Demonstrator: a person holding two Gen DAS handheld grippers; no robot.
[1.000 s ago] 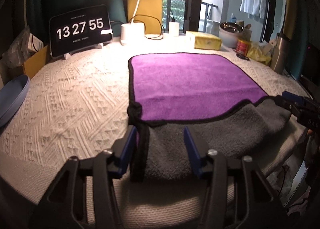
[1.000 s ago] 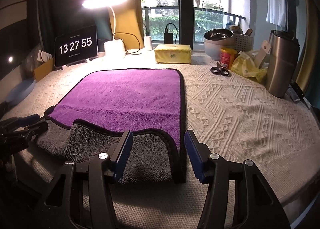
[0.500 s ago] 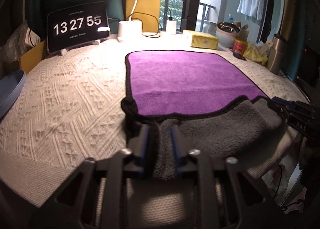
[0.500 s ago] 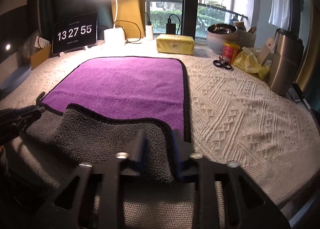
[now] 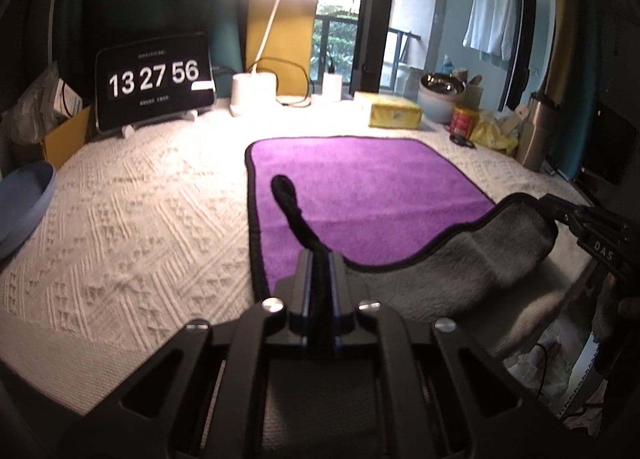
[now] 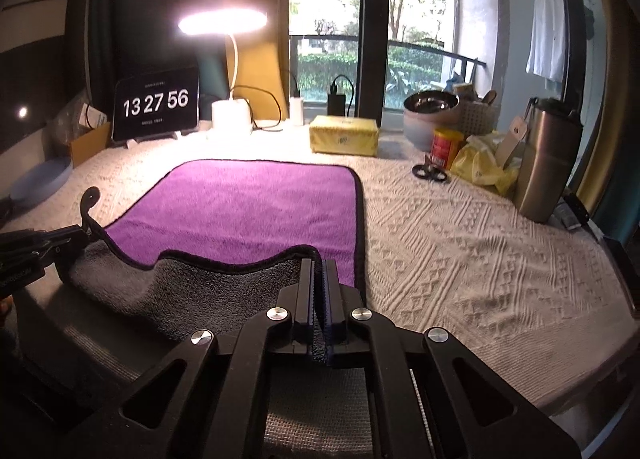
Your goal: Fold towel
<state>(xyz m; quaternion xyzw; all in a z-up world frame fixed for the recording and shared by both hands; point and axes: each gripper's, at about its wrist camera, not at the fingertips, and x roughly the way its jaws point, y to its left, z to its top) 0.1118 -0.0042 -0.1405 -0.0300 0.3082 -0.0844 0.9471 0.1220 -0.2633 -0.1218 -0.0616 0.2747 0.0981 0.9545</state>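
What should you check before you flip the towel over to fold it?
1. Left gripper is pinching its near corner of the towel: ok, jaws closed on the black edge.
2. Right gripper is pinching the other near corner: ok, closed on the cloth.
3. Both corners are lifted off the white tablecloth: ok, the grey underside shows along the raised near edge.
4. The far half of the towel lies flat: ok, the purple side is smooth.
5. The landing spot on the towel is free: ok, the scissors and yellow box sit beyond it.
6. The grip is deep enough not to slip: cannot tell.
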